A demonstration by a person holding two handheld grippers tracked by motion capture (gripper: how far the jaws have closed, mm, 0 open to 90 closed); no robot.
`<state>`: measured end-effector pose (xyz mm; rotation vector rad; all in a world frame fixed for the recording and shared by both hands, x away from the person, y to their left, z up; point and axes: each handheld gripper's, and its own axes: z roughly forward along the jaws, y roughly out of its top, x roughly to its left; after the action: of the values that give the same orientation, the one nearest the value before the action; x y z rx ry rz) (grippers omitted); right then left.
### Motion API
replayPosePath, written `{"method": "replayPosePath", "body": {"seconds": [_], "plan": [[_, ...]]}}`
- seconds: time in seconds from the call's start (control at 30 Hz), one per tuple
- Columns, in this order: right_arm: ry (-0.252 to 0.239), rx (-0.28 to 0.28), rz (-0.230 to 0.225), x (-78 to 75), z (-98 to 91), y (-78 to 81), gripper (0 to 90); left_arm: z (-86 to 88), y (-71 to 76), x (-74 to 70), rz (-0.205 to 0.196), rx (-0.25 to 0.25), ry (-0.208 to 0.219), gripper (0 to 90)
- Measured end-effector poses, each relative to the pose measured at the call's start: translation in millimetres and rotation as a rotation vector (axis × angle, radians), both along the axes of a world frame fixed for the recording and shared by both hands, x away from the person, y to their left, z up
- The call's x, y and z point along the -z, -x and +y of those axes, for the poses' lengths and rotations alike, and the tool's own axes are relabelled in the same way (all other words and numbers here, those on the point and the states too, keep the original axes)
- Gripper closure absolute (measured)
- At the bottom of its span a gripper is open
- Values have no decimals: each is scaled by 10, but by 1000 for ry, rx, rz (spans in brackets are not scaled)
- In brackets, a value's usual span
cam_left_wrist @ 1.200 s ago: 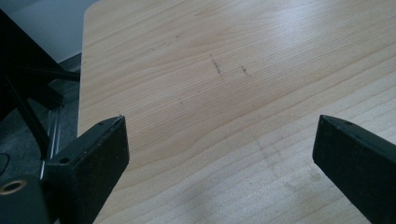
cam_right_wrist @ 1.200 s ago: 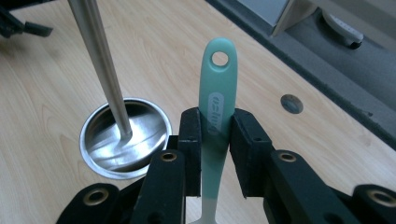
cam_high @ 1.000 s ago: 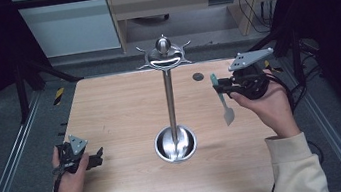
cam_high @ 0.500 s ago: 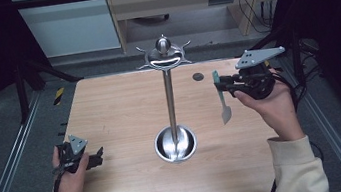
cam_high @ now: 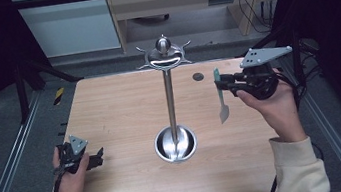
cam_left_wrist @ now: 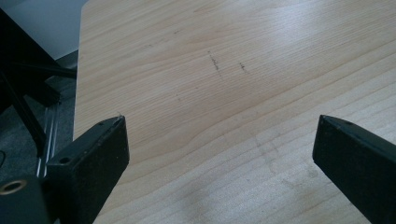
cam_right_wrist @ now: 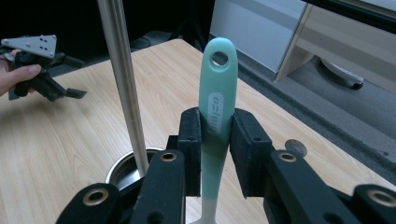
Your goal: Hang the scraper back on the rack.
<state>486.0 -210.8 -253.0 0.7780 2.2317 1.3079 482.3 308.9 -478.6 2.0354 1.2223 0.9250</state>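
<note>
Right gripper (cam_right_wrist: 214, 140) pinches teal utensil (cam_right_wrist: 215, 107) right of stand (cam_high: 169, 96); left gripper (cam_left_wrist: 219, 154) spread wide over table (cam_left_wrist: 233, 70).

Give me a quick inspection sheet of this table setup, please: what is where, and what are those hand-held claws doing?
Surface: wooden table, faint scuff marks, a small dark round spot near the far edge.
Job's things: tall metal stand with hooks on top and a round base; mint-handled utensil, hanging hole up, blade down.
Clutter: nothing seen.
Grippers: right gripper has its fingers clamped on the utensil handle, raised beside the stand; left gripper open, low over the near left of the table.
Cables: dark cables trail at the right gripper.
Surroundings: metal rails beside the table, pale furniture behind.
</note>
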Motion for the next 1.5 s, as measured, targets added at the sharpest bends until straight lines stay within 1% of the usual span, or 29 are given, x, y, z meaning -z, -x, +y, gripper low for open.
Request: {"method": "replayPosePath", "body": {"seconds": [0.2,0.33,0.37,0.47,0.77,0.9,1.0,1.1,1.17,1.23,1.33,1.43,1.47,1.5], "plan": [[-46,-22,-20,-38,-5,36,747,5,-1,-5,-3,-1,0,35],[-60,-32,-29,-56,11,57,747,5,2,-12,-6,-1,-1,35],[-64,-34,-31,-60,16,62,747,1,2,-11,-7,0,-9,35],[-74,-39,-37,-66,26,68,747,-3,3,-14,-7,3,-11,35],[-99,-52,-40,-81,26,83,747,8,1,-23,-10,0,-7,34],[-117,-58,-48,-95,21,95,746,10,0,-26,-10,1,-9,34],[-144,-74,-42,-96,25,98,747,13,0,-33,-13,0,-7,34],[-157,-90,-45,-102,47,104,746,16,4,-42,-16,-1,-5,34],[-159,-101,-42,-108,69,109,746,24,5,-52,-22,-3,-3,34],[-149,-100,-44,-111,88,119,746,42,5,-63,-29,-9,2,34],[-151,-104,-41,-103,84,137,746,50,0,-69,-32,-9,4,34],[-153,-108,-38,-95,70,140,746,51,-4,-81,-34,-7,6,34],[-153,-109,-30,-87,58,138,746,45,-2,-105,-36,0,-4,34],[-151,-110,-27,-84,55,137,746,41,2,-124,-41,3,-2,34]]}}
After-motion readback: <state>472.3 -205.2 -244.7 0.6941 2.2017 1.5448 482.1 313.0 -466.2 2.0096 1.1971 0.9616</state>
